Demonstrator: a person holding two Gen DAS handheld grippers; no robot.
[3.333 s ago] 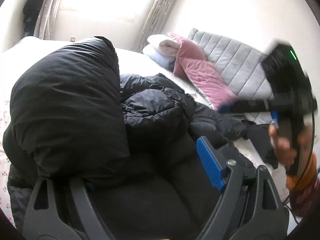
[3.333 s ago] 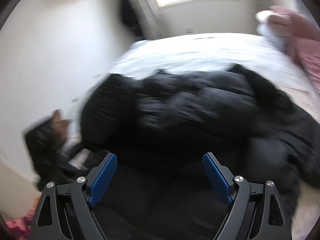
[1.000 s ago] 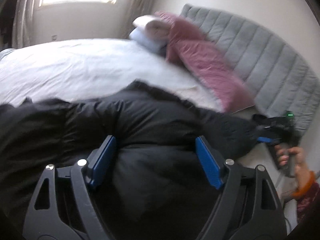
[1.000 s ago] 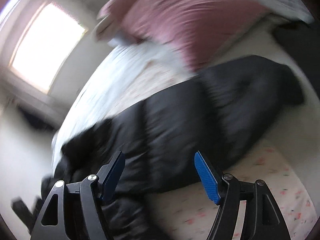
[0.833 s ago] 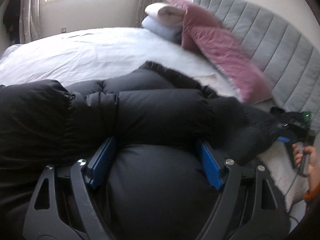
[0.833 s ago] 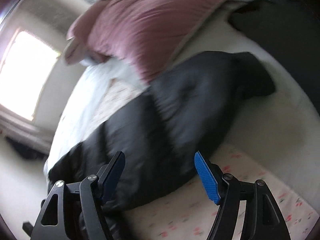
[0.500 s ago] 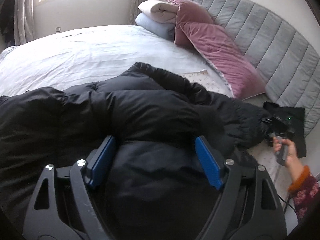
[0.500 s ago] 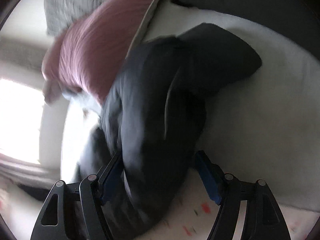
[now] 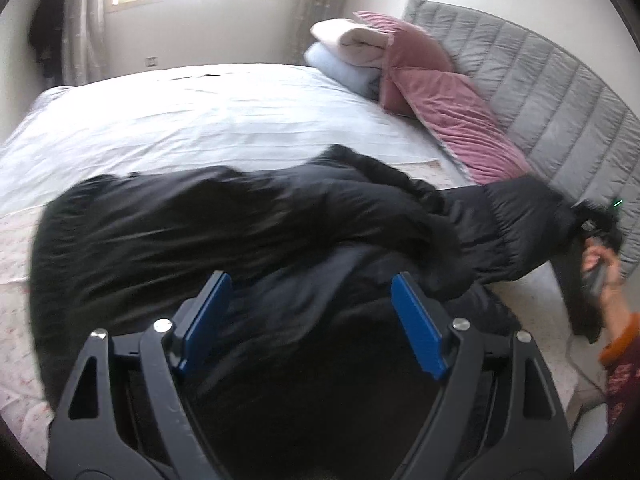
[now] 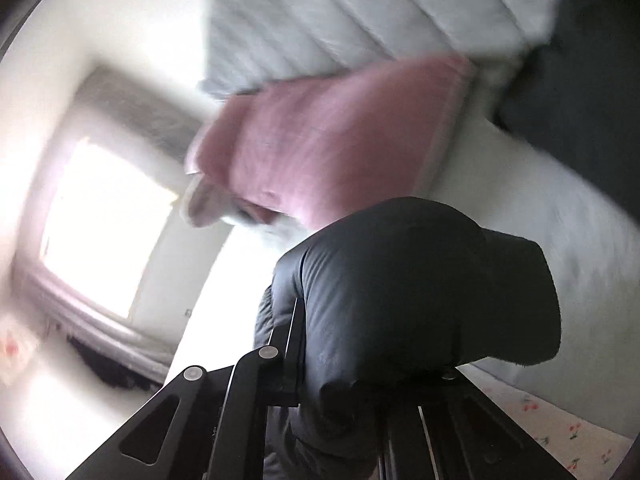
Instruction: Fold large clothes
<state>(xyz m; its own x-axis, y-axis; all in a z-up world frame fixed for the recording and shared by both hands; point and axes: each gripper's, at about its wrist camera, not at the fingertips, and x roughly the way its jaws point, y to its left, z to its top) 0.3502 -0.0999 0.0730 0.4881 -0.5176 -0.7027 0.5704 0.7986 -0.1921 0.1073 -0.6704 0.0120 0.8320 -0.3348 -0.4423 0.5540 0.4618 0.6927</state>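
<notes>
A black puffer coat (image 9: 248, 216) lies crumpled across the near side of the bed (image 9: 208, 120), its bulk heaped toward the bed's front edge. One sleeve (image 9: 516, 220) stretches out from the coat toward the grey headboard (image 9: 560, 92), past the lower end of the pink pillows (image 9: 448, 112).

The right gripper (image 10: 340, 360) is closing on the cuff end of that sleeve (image 10: 420, 288); padded fabric bulges out from between the jaws, so the pads are pinching it. In the left wrist view the person's right hand (image 9: 600, 276) shows beside the headboard with the sleeve drawn taut toward it. Pulling the sleeve clear of the body is probably meant to straighten it so it can be laid back across the coat in a clean fold.

The left gripper (image 9: 310, 312) hangs over the coat's middle with its jaws spread wide, blue pads (image 9: 416, 328) on either side of a fold of fabric but gripping nothing. It looks placed to pin or take the body while the sleeve is handled.
</notes>
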